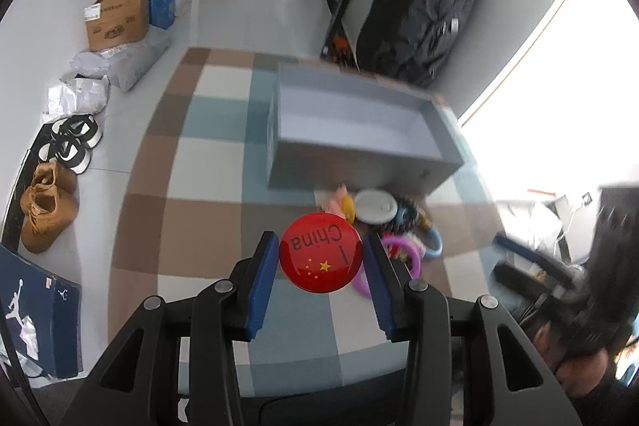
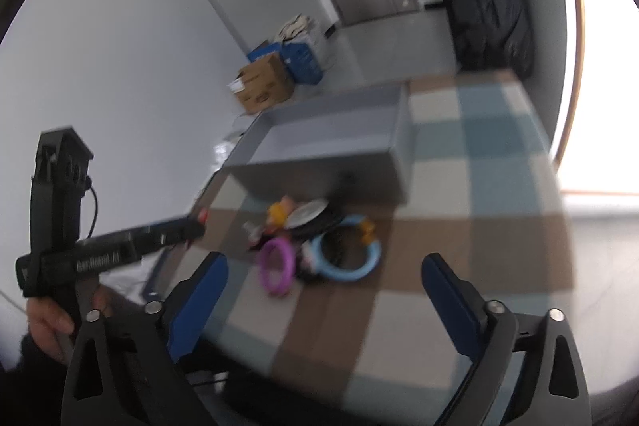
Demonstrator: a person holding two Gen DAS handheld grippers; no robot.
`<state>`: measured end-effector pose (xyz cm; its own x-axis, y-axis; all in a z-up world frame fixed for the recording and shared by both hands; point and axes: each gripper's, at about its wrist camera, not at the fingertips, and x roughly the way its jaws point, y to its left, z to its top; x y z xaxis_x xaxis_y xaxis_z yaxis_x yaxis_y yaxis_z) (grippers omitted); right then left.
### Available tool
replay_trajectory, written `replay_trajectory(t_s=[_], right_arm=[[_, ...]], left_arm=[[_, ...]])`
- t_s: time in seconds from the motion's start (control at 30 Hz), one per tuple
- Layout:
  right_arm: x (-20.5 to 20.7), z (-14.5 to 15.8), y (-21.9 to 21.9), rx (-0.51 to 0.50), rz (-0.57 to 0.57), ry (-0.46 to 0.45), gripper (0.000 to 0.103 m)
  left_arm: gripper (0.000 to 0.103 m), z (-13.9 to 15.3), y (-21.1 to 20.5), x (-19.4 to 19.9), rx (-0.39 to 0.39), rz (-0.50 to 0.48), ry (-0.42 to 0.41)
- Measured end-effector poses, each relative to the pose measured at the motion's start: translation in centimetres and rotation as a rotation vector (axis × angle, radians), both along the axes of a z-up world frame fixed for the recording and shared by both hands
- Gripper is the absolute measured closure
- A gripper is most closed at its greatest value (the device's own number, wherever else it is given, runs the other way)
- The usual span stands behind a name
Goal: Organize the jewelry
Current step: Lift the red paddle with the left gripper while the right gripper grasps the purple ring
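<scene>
Jewelry pieces (image 1: 393, 222) lie in a small heap on the checked tablecloth (image 1: 207, 162), just in front of the near wall of the grey open box (image 1: 359, 130). In the left wrist view, the left gripper (image 1: 320, 258) pinches a round red badge (image 1: 320, 252) printed "China" with yellow stars, one blue pad against each side of it, and holds it just short of the heap. Within the heap, a white disc (image 1: 374, 205) sits nearest the box, a purple ring (image 1: 399, 258) and a light blue ring (image 1: 433, 246) farther from it. Tan boots (image 1: 46, 204) stand on the floor, well apart from the box.

In the right wrist view, the right gripper (image 2: 324, 286) has its blue pads spread wide with nothing between them. The heap again sits against the box's (image 2: 331, 142) near wall: purple ring (image 2: 275, 266), light blue ring (image 2: 345, 254), white disc (image 2: 306, 212). The left gripper (image 2: 195, 222) reaches in beside the heap, a red sliver at its tip. This view is blurred.
</scene>
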<state>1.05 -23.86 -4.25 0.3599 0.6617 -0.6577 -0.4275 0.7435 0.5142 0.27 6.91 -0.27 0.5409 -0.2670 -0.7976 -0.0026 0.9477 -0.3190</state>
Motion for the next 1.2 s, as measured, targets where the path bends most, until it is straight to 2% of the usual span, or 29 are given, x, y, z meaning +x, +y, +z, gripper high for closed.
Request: replay_trajectory(t_s=[0.2,0.27,0.47,0.53,0.6,0.63,0.67,1.0,1.2], right_arm=[[-0.3,-2.1,1.8,0.044,0.020,0.136,0.031],[-0.2,-2.6,2.7,0.037,0.031,0.158,0.038],[0.6,-3.2,4.3,0.026,0.018,0.193,0.048],[0.8,-3.6,4.5,0.036,0.004,0.216,0.054],[0.9,-4.1,4.7,0.033,-0.013,0.234,0.069],[0.9,-4.3,4.8,0.024,-0.020,0.240,0.073],[0.8,-4.4,4.8,0.019,-0.020,0.241,0.084],[-0.3,-2.6,5.8,0.023,0.006,0.137,0.087],[-0.3,-2.5,5.7,0.034,0.008,0.139,0.087]], left_arm=[[0.065,0.6,0.0,0.4,-0.078,0.024,-0.030],[0.065,0.8,0.2,0.5,-0.084,0.026,-0.040],[0.065,1.3,0.2,0.4,-0.082,0.019,-0.064],[0.065,1.2,0.1,0.4,-0.076,0.013,-0.063],[0.065,1.2,0.1,0.4,-0.071,0.006,-0.062],[0.065,1.2,0.1,0.4,-0.070,0.005,-0.063],[0.065,1.3,0.1,0.4,-0.068,0.003,-0.065],[0.065,0.9,0.2,0.7,-0.071,0.019,-0.049],[0.065,0.5,0.1,0.9,-0.058,0.027,-0.033]])
